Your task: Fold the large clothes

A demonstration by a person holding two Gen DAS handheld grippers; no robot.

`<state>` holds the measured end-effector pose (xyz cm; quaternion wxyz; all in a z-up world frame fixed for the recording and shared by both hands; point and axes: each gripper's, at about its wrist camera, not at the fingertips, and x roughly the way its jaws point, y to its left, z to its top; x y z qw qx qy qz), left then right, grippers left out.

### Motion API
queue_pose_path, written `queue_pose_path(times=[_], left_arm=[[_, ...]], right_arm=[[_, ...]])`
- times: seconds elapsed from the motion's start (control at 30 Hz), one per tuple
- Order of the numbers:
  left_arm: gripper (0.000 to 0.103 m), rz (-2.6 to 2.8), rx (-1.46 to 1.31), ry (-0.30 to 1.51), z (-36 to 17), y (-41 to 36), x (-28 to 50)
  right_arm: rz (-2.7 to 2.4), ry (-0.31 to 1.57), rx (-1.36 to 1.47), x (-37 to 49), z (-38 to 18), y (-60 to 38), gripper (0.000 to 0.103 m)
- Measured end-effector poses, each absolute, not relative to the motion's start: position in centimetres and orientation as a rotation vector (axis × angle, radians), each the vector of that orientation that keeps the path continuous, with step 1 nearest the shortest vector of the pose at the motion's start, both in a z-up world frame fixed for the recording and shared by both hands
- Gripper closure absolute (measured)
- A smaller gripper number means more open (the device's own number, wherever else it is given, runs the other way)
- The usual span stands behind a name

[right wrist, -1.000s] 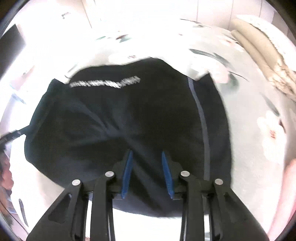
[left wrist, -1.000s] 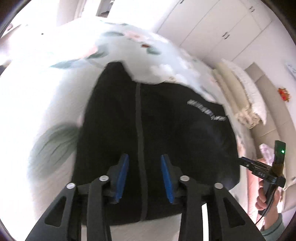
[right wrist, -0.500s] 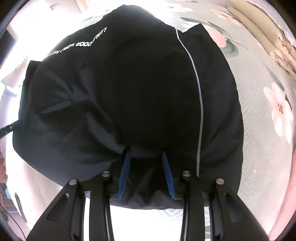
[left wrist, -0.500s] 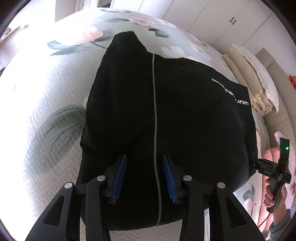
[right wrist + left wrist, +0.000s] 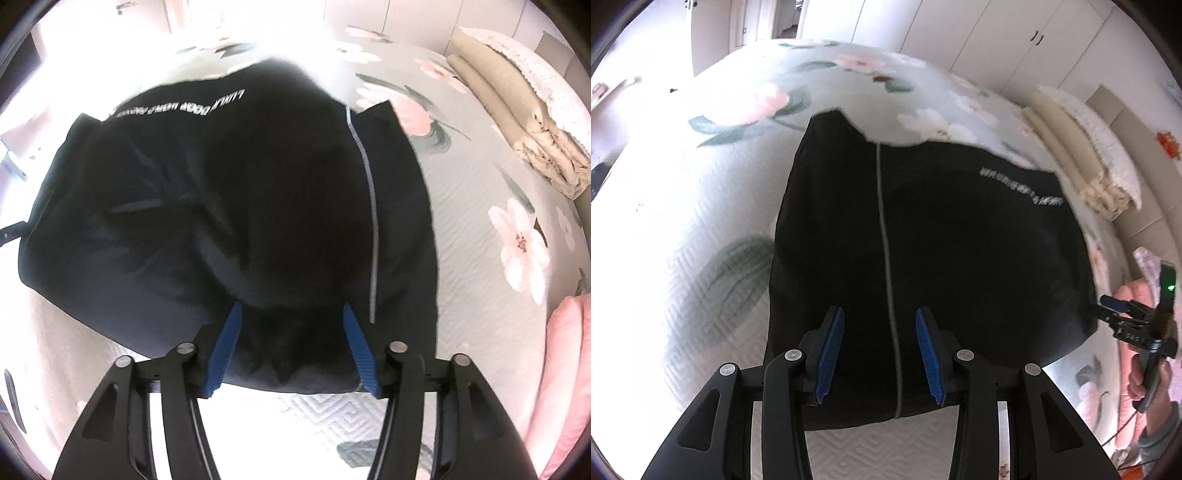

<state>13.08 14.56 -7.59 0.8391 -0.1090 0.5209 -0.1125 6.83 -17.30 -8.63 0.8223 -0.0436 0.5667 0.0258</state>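
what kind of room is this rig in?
Most likely a bedroom. The black garment lies on a bed with a floral quilted bedspread, folded beige bedding is stacked at its far end, and white wardrobe doors line the wall.

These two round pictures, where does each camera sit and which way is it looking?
Left wrist view: on the left gripper, looking steeply down at the black garment; the person's other hand shows at right.
Right wrist view: on the right gripper, jaws opening, cloth between them.
Both show the garment's grey stripe and the floral bedspread.
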Motion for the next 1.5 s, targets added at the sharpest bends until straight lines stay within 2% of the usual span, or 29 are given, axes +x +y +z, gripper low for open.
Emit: queue_pose_path(times=[0.1, 0.17, 0.23, 0.27, 0.57, 0.73, 0.9, 0.97, 1.0, 1.03, 1.27, 1.47, 1.5], left_arm=[[0.060, -0.242, -0.277, 1.103, -6.9, 15.8, 14.1], [0.058, -0.249, -0.357, 1.109, -7.0, 17.2, 15.1], [0.046, -0.243, -0.456, 1.142, -7.9, 18.7, 16.6], [0.044, -0.248, -0.500, 1.158, -8.4, 19.3, 17.2], [0.044, -0.300, -0.744, 1.219, -13.4, 22.4, 21.1], [0.042, -0.331, -0.738, 1.251, -15.2, 22.1, 22.3], [0.041, -0.276, -0.654, 1.241, -13.8, 23.2, 22.1], [0.034, -0.293, -0.554, 1.253, -13.4, 22.8, 21.9], [0.028, -0.303, -0.512, 1.268, -13.6, 22.5, 22.0], [0.027, -0.310, -0.475, 1.291, -14.2, 22.0, 22.1], [0.027, -0.513, -0.699, 1.339, -19.3, 20.2, 24.2], [0.028, -0.569, -0.787, 1.318, -20.3, 19.9, 25.0], [0.033, -0.559, -0.801, 1.314, -20.4, 20.0, 25.1]], right_arm=[[0.045, 1.172, -0.078, 8.2, -7.3, -18.0, 0.037], [0.023, 1.149, -0.050, 9.2, -6.7, -19.9, 0.026], [0.000, 1.128, 0.005, 10.3, -6.4, -21.9, 0.021], [-0.002, 1.124, 0.026, 10.6, -6.6, -22.7, 0.021], [0.096, 1.204, 0.289, 17.4, -12.3, -28.7, 0.020], [0.170, 1.207, 0.371, 17.8, -14.6, -29.6, 0.008], [0.228, 1.242, 0.439, 18.5, -16.2, -30.1, 0.002], [0.250, 1.249, 0.440, 18.9, -16.4, -30.3, 0.002], [0.264, 1.253, 0.442, 19.0, -16.5, -30.3, 0.001], [0.281, 1.261, 0.452, 19.1, -16.8, -30.2, 0.001], [0.401, 1.285, 0.534, 20.4, -19.4, -30.1, 0.000], [0.462, 1.262, 0.606, 21.5, -20.5, -30.3, 0.000], [0.470, 1.254, 0.616, 21.7, -20.5, -30.2, 0.003]])
